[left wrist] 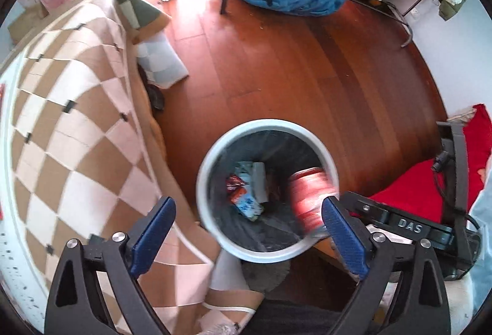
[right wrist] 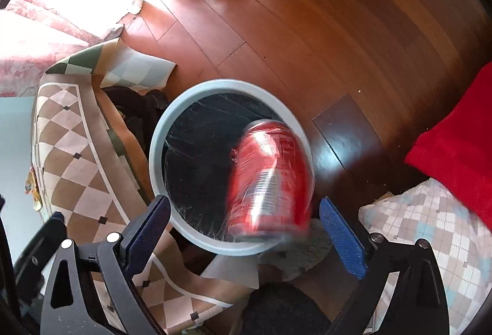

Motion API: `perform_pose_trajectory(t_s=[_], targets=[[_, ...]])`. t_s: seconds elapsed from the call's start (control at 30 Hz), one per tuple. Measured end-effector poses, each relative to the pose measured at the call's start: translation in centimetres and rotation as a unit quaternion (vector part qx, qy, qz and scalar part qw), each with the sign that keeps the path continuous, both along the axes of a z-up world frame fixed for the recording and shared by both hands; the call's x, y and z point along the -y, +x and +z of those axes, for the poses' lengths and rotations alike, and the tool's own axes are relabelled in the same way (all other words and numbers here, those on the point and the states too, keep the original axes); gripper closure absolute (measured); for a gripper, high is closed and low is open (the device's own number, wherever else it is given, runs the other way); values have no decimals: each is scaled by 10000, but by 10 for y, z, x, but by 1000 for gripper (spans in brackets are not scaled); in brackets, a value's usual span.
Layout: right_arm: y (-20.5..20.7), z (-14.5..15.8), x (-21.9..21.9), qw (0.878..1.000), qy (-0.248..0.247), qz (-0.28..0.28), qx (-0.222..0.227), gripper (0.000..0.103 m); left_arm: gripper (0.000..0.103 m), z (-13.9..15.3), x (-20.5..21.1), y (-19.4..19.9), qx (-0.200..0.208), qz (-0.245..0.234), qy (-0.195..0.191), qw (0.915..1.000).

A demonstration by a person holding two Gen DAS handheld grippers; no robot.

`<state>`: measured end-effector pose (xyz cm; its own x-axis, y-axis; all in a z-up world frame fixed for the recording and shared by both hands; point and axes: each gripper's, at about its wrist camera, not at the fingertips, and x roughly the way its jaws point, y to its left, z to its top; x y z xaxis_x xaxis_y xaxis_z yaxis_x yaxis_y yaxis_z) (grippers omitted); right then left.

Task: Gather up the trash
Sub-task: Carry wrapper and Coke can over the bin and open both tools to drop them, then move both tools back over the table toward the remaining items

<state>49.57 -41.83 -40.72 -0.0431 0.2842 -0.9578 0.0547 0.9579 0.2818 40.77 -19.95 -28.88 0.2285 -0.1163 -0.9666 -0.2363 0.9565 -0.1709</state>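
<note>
I hold both grippers over the bin [left wrist: 215,230]: left gripper [left wrist: 249,230] and right gripper [right wrist: 244,230] gape wide, gripping nothing, as a blurred red can [right wrist: 270,178] sits loose at the bin's right rim.

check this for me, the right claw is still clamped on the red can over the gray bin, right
Not clamped. In the right wrist view the right claw is open, its pads clear of the red can, which is blurred over the gray bin.
</note>
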Motion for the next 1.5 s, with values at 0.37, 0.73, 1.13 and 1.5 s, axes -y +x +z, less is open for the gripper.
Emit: perform_pose_trajectory(t_s=[0.37,0.73,1.13,1.5], targets=[[-26,33,-9,9962,-615,548,284,0,4,7,-6,-23,96,-10,603,9981],[-44,69,-13,9911,-849,755,695,0,4,25,3,-31,260,-100,791,9965],[-72,143,-10,9842,-809,705,1407,0,4,74,3,-52,667,-88,912,9936],[-118,246,-32,9721,-218,475,2286,0,4,142,-33,-110,1108,315,1011,9882]])
